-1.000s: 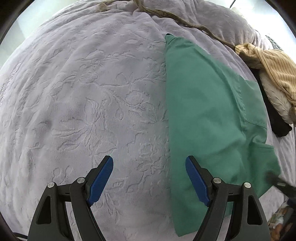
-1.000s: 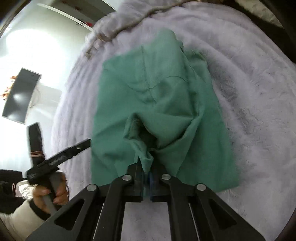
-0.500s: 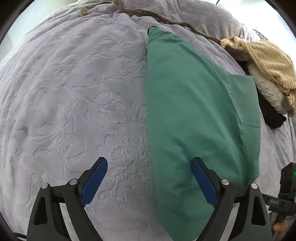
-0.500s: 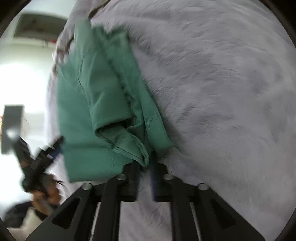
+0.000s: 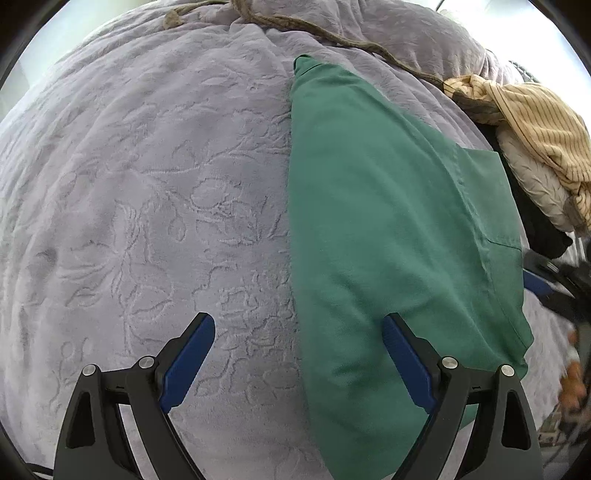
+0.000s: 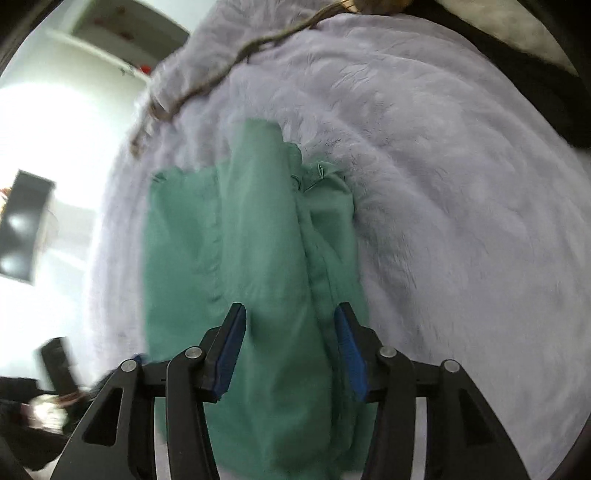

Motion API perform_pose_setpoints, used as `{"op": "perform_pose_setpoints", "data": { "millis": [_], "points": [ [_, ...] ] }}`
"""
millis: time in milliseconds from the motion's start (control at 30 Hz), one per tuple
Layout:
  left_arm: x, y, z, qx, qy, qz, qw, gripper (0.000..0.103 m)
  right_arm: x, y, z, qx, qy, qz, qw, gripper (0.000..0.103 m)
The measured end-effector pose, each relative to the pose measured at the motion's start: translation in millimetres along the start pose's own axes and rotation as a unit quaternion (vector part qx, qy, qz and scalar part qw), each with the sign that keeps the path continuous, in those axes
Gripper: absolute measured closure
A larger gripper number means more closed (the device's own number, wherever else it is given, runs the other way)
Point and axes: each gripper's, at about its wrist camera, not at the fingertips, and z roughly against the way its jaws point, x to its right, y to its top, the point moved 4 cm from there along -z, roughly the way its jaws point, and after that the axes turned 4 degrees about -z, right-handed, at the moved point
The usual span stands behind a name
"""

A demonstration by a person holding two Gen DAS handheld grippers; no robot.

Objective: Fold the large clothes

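A green garment (image 5: 388, 229) lies folded lengthwise on a lilac embossed blanket (image 5: 147, 203). My left gripper (image 5: 297, 354) is open and empty; it hovers over the garment's left edge, with the right finger above the cloth. In the right wrist view the same green garment (image 6: 258, 258) lies in long folds, and my right gripper (image 6: 288, 350) is open above its near end, holding nothing. The right gripper also shows at the right edge of the left wrist view (image 5: 554, 284).
A pile of other clothes, striped yellow (image 5: 535, 122), cream and black, sits at the blanket's far right. A brown braided cord (image 5: 332, 33) runs along the far edge. A dark screen (image 6: 22, 225) hangs on the wall to the left.
My right gripper was shut on a fold of the green garment and has opened and let it go; the cloth now lies flat. The left gripper stayed open and shifted slightly.
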Motion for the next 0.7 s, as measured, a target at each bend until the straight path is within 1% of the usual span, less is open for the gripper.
{"op": "perform_pose_setpoints", "data": {
  "millis": [67, 133, 167, 233, 333, 400, 467, 500, 567, 633, 700],
  "points": [
    [1, 1, 4, -0.002, 0.001, -0.004, 1.0000, 0.010, -4, 8, -6, 0.001, -0.024, 0.012, 1.000, 0.093],
    [1, 0, 5, -0.001, -0.004, -0.003, 1.0000, 0.010, 1, 8, -13, 0.003, -0.043, 0.025, 0.999, 0.093],
    [0, -1, 4, -0.002, -0.007, -0.004, 1.0000, 0.010, 7, 8, -21, -0.005, -0.056, 0.030, 0.998, 0.093],
    [1, -2, -1, -0.009, -0.013, -0.002, 0.9999, 0.010, 22, 10, -40, -0.021, -0.055, 0.013, 0.998, 0.093],
    [6, 0, -4, -0.014, -0.016, 0.000, 0.9998, 0.010, 31, 12, -49, -0.018, -0.041, -0.007, 0.999, 0.093],
    [10, 1, -2, -0.013, -0.004, -0.015, 0.9998, 0.010, 35, 10, -42, -0.010, -0.017, -0.027, 0.999, 0.090],
    [12, 2, 1, -0.014, 0.005, -0.027, 0.9995, 0.010, 42, 4, -22, -0.005, 0.004, -0.062, 0.998, 0.089],
    [11, 2, 2, -0.017, 0.007, -0.031, 0.9994, 0.010, 44, 0, -9, 0.001, 0.007, -0.071, 0.997, 0.085],
    [8, 0, 7, -0.020, 0.004, -0.032, 0.9993, 0.010, 40, -12, 17, 0.016, 0.008, -0.063, 0.998, 0.083],
    [6, -4, 11, -0.022, 0.003, -0.033, 0.9992, 0.010, 31, -28, 39, 0.028, 0.023, -0.049, 0.998, 0.083],
    [5, -7, 13, -0.024, 0.003, -0.035, 0.9991, 0.010, 13, -46, 54, 0.039, 0.038, -0.031, 0.998, 0.083]
  ]
}}
